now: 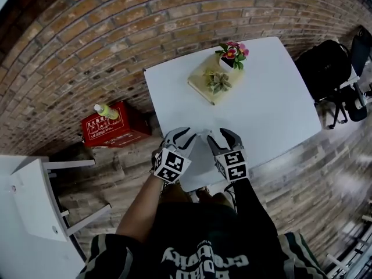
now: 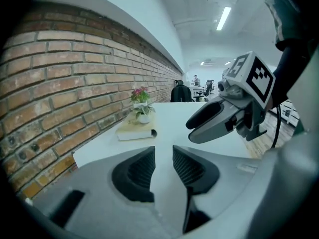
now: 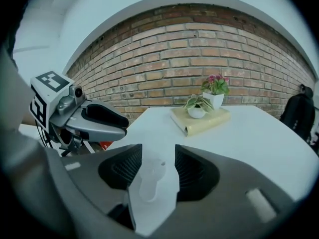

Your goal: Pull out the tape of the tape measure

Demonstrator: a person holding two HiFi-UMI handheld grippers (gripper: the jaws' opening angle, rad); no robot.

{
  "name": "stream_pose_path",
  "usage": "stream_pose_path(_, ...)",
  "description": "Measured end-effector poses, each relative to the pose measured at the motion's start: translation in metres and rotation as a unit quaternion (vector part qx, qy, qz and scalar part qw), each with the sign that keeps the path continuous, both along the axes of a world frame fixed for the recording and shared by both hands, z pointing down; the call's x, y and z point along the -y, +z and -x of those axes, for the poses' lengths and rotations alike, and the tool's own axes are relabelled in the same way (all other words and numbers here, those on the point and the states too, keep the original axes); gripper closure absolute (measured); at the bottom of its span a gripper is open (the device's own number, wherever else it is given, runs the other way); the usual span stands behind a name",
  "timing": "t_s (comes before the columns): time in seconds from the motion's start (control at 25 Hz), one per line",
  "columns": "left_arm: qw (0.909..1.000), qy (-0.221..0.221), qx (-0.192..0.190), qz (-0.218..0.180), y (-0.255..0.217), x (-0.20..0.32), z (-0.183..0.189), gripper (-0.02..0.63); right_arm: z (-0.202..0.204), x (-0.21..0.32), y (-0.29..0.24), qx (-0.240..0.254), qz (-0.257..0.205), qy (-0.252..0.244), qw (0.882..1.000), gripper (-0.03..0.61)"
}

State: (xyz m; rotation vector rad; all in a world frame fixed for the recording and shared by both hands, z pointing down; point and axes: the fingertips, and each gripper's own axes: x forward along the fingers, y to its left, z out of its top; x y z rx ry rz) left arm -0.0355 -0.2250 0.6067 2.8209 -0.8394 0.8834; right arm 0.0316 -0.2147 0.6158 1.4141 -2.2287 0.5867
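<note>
I am holding both tools low over the near edge of the white rectangular table [image 1: 273, 97], tipped downward with their noses leaning in toward each other. I judge that is because this job needs two grips on one small thing: one on the case, one on the tape's end.

My right gripper [image 3: 158, 166] is standing with its jaws apart. Between them, lying on the table top, is a pale whitish rounded object with a small hole near its top [image 3: 148, 180], which I am taking for the tape measure. It is white on white, so its outline is faint and I cannot make out the tape's tab. The ribbed pads are flanking it without pressing on it, as far as I can tell, so nothing is clamped yet.

My left gripper [image 2: 163, 163] is also parted, more narrowly, with only bare table showing in its gap. It is waiting just beside the right one, and I am guessing it is placed there to take whichever end the right one does not.

The yellowish closed book [image 1: 203, 89], carrying a white pot of pink flowers [image 1: 232, 54] and a small potted succulent [image 1: 218, 81], is sitting well apart at the far side by the brick wall, leaving my working edge free. No tape is drawn out; the pull is not yet begun.
</note>
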Motion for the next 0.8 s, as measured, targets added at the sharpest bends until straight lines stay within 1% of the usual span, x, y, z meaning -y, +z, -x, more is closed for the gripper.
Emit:
stream_pose_path(0.2, 0.9996, 0.006, 0.014, 0.022, 0.023, -0.001, -0.002, 0.499, 0.009, -0.011, 0.028, -0.008, 0.038, -0.017, 0.999, 0.344)
stream_pose_path(0.48, 0.9987, 0.008, 0.023, 0.046, 0.043, -0.007, -0.002, 0.499, 0.014, -0.025, 0.059, -0.023, 0.079, -0.023, 0.996, 0.339)
stream_pose_path(0.6, 0.9983, 0.007, 0.026, 0.051, 0.048, -0.009, 0.000, 0.499, 0.016, -0.025, 0.069, -0.032, 0.089, -0.023, 0.995, 0.344)
stream_pose_path(0.68, 0.9981, 0.008, 0.029, 0.054, 0.051, -0.009, 0.000, 0.499, 0.016, -0.024, 0.072, -0.038, 0.088, -0.025, 0.995, 0.365)
stream_pose_path(0.8, 0.9976, 0.012, 0.034, 0.059, 0.057, -0.009, -0.001, 0.499, 0.014, -0.021, 0.073, -0.051, 0.084, -0.040, 0.994, 0.380)
